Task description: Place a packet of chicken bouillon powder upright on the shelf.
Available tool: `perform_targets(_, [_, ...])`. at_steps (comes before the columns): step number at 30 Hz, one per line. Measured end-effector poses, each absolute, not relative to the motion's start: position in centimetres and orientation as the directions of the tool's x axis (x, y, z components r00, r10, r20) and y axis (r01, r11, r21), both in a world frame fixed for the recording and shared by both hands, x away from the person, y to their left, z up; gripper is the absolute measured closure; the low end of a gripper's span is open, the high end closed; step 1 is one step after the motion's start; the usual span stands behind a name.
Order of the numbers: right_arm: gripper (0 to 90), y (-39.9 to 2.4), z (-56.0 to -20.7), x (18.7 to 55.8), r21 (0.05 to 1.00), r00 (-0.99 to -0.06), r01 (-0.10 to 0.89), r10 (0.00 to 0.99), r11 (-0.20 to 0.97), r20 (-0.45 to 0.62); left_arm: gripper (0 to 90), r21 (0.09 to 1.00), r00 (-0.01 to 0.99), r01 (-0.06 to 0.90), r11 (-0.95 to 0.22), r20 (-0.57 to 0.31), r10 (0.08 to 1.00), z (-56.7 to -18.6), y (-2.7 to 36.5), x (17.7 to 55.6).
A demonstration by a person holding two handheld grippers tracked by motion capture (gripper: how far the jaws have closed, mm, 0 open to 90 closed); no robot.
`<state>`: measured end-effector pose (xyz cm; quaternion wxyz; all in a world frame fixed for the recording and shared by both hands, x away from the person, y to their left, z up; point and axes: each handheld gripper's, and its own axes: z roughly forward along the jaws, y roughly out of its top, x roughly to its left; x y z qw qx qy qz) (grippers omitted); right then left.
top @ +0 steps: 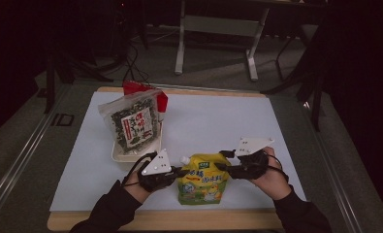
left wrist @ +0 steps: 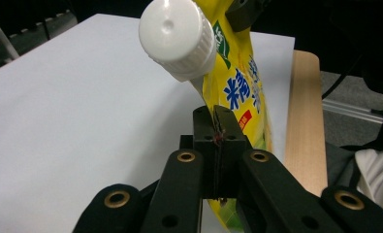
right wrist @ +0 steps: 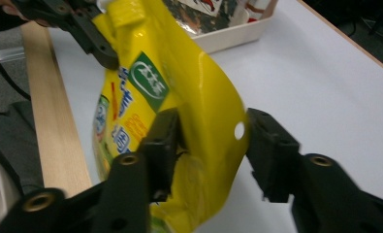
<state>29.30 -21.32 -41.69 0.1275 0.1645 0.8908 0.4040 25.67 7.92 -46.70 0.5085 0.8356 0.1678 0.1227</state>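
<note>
One yellow spouted pouch (top: 200, 184), one seaweed bag (top: 132, 124), one white tray (top: 117, 153), one red box (top: 161, 102)

– What sits toward the table's (top: 257, 121) far left corner?
– A clear snack bag (top: 132, 124) with dark contents, propped in a shallow cream tray (top: 119, 154).
– And behind it?
– A red box (top: 161, 101), at the far edge.

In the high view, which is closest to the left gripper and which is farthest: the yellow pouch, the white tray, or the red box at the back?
From the left gripper:
1. Yellow pouch: right beside it at the near edge, its edge pinched in the jaws.
2. White tray: just behind the gripper, holding the seaweed bag.
3. Red box: farthest, behind the tray toward the back of the table.
</note>
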Motion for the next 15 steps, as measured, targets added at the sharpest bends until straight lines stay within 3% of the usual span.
perform_targets(8, [44.0,-22.1,-42.7,29.8,0.751,-0.912,0.243,0.407,0.614,-0.037,90.0,0.893,0.915,0.145,-0.425,0.042,0.401,-46.7,8.0,25.5])
perform_targets(12, [48.6,-22.1,-42.9,29.7,0.751,-0.927,0.242,0.375,0.614,-0.009,90.0,0.897,0.918,0.140,-0.419,0.040,0.394,-46.7,8.0,25.3])
perform_targets(13, [57.3,-22.0,-42.9,29.6,0.749,-0.934,0.238,0.356,0.618,0.002,90.0,0.897,0.920,0.139,-0.420,0.041,0.391,-46.7,8.0,25.3])
perform_targets(15, [64.7,-21.9,-43.0,29.5,0.746,-0.943,0.230,0.334,0.626,0.011,90.0,0.898,0.921,0.137,-0.419,0.041,0.388,-46.6,8.0,25.2])
